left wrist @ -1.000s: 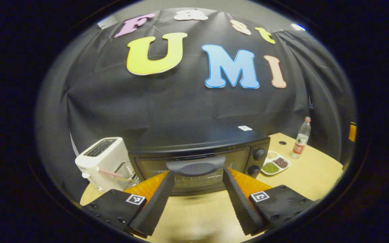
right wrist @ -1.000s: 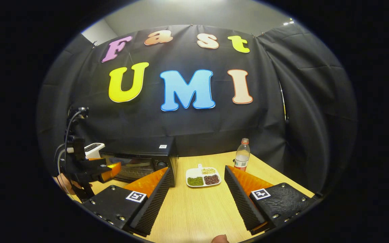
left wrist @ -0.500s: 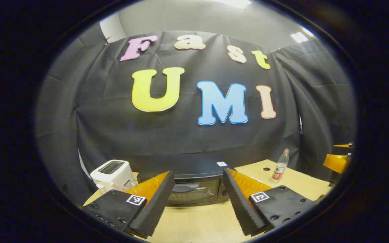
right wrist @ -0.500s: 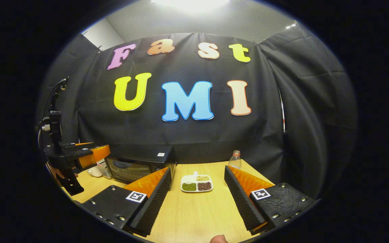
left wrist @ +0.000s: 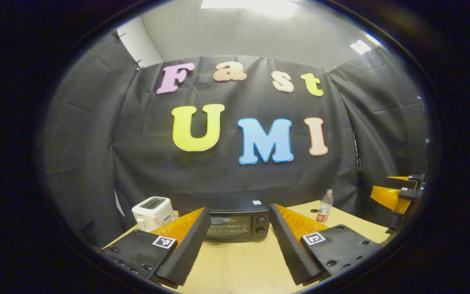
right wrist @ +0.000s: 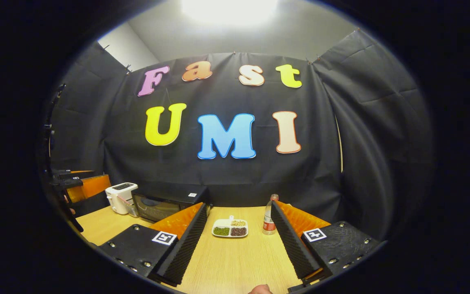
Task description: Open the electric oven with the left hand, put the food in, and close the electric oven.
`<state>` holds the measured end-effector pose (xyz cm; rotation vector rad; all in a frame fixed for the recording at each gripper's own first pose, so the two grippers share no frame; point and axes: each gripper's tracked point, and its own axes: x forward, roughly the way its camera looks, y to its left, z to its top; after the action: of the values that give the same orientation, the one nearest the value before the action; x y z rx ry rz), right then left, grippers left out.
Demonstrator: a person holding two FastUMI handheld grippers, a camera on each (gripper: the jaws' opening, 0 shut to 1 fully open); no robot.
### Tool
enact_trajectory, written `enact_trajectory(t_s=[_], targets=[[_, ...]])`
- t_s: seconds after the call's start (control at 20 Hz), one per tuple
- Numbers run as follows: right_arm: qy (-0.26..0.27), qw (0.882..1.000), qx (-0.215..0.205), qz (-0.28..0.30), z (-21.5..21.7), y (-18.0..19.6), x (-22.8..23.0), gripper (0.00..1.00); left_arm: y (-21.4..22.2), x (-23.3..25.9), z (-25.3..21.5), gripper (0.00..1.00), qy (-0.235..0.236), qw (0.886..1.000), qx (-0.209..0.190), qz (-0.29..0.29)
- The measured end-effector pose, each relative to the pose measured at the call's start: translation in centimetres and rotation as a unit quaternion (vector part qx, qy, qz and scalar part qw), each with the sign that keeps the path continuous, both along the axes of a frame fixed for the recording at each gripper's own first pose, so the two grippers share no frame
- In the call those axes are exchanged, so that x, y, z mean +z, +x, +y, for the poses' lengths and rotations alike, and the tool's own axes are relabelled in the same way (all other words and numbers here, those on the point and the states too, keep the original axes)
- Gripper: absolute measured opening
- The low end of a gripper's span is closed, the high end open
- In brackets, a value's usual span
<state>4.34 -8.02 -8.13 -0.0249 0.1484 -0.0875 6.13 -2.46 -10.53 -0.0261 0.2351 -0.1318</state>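
Two claws are up and well back from the oven, so I judge the job is at its very start — the approach to the door, nothing opened yet. From the left gripper view, the left claw [left wrist: 237, 245] stands spread wide with nothing between its fingers, hanging above the pale worktop [left wrist: 239, 265]. Straight ahead between those fingers sits the oven [left wrist: 230, 222], at the back of the worktop against the black cloth, its door shut and its glass front turned toward the camera; its long side runs left to right, with the two knobs at its right end. The toaster [left wrist: 153, 210] stands just beside it on the left and a bottle [left wrist: 324, 205] off to the right. From the right gripper view, the right claw [right wrist: 239, 241] is likewise spread and empty over the worktop. Ahead of it lies the food tray [right wrist: 230, 228] — a small divided dish with its longer side across the view, the bottle close to its right and the oven off to its left. Next, I reckon, the left claw must go forward and down to the handle along the door's top edge and close on it.
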Motion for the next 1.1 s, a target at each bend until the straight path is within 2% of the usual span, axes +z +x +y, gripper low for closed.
enact_trajectory(t_s=[0.05, 0.15, 0.4, 0.65, 0.7, 0.8, 0.85, 0.9, 0.95, 1.1], targets=[[-0.003, 1.0, 0.0, 0.004, -0.3, -0.3, -0.2, 0.97, -0.9, 0.4, 0.2, 1.0, 0.001, 1.0, 0.002, 0.001], [0.001, 1.0, 0.0, 0.008, -0.3, -0.9, -0.4, 0.97, -2.3, 1.5, 0.8, 0.9, 0.0, 1.0, 0.009, -0.004], [0.007, 1.0, -0.001, -0.006, 1.5, -1.9, 0.8, 0.97, -4.6, 2.0, 3.8, 1.0, -0.003, 1.0, 0.02, -0.01], [0.005, 1.0, -0.005, -0.029, 3.1, -2.1, 2.4, 0.97, -6.4, 1.8, 7.1, 1.0, -0.002, 0.999, 0.032, -0.006], [0.004, 0.999, -0.004, -0.032, 3.4, -2.0, 2.8, 0.97, -6.6, 1.9, 7.7, 0.9, 0.0, 0.999, 0.036, -0.008], [0.001, 0.999, -0.002, -0.036, 3.9, -1.9, 3.2, 0.97, -6.7, 1.9, 8.8, 0.9, 0.0, 0.999, 0.042, -0.01], [0.0, 0.999, -0.001, -0.039, 4.1, -1.8, 3.6, 0.97, -6.7, 1.9, 9.4, 1.0, -0.001, 0.999, 0.046, -0.01], [0.0, 0.999, 0.001, -0.043, 4.4, -1.5, 4.0, 0.97, -6.7, 1.8, 9.9, 0.97, -0.002, 0.999, 0.052, -0.008], [0.001, 0.999, 0.003, -0.047, 4.6, -1.3, 4.4, 0.97, -6.7, 1.8, 10.5, 1.0, -0.004, 0.998, 0.058, -0.007], [0.0, 0.999, 0.007, -0.053, 5.1, -0.8, 5.1, 0.97, -6.6, 1.9, 11.5, 1.0, -0.004, 0.998, 0.066, -0.007]])
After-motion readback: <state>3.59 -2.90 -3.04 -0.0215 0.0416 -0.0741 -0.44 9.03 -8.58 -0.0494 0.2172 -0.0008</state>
